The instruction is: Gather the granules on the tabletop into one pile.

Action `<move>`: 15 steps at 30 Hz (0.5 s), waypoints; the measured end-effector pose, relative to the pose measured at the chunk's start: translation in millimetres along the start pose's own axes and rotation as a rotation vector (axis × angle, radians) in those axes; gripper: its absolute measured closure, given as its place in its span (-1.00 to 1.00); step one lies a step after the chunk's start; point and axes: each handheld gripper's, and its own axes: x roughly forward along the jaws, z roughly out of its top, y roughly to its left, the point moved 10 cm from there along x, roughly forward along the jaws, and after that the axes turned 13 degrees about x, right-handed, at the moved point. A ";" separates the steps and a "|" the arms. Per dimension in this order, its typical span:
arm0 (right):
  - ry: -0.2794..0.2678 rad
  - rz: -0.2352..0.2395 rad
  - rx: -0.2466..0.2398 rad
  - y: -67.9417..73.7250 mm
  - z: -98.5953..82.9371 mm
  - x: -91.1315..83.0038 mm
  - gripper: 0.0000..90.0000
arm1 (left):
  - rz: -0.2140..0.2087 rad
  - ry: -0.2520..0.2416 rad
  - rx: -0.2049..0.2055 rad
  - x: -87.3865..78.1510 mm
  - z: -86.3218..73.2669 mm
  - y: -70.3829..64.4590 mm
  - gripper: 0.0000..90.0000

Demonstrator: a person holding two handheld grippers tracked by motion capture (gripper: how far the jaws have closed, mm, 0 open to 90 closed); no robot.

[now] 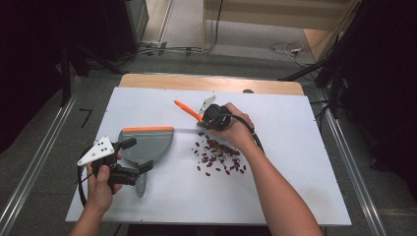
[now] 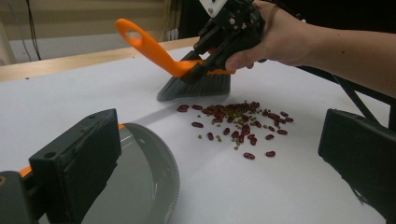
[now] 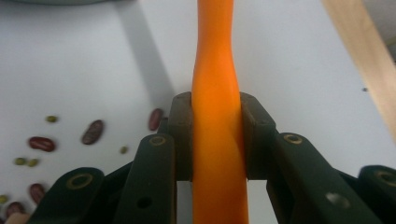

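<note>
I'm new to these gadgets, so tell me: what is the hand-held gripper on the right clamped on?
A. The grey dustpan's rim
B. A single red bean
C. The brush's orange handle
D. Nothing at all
C: in the right gripper view the right hand-held gripper has its jaws pressed against both sides of the brush's orange handle.

1 brush [image 1: 189, 111], 1 dustpan [image 1: 147, 143], 2 tools, left [image 1: 129, 160], right [image 1: 212, 118], 1 scatter of red beans [image 1: 219, 156], maybe 30, small green ones [image 2: 237, 122] too blurry to count
</note>
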 end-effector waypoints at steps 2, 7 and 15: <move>0.015 -0.003 -0.011 4.9 -2.5 -0.3 0.54 | -0.001 0.000 0.002 0.2 0.2 -0.4 -1.00; 0.018 0.018 -0.045 17.0 -9.5 -4.7 0.54 | -0.003 0.001 0.004 1.1 0.6 -1.9 -1.00; 0.015 0.074 -0.108 38.5 -20.4 -14.7 0.53 | -0.007 0.003 0.010 2.1 1.8 -3.4 -1.00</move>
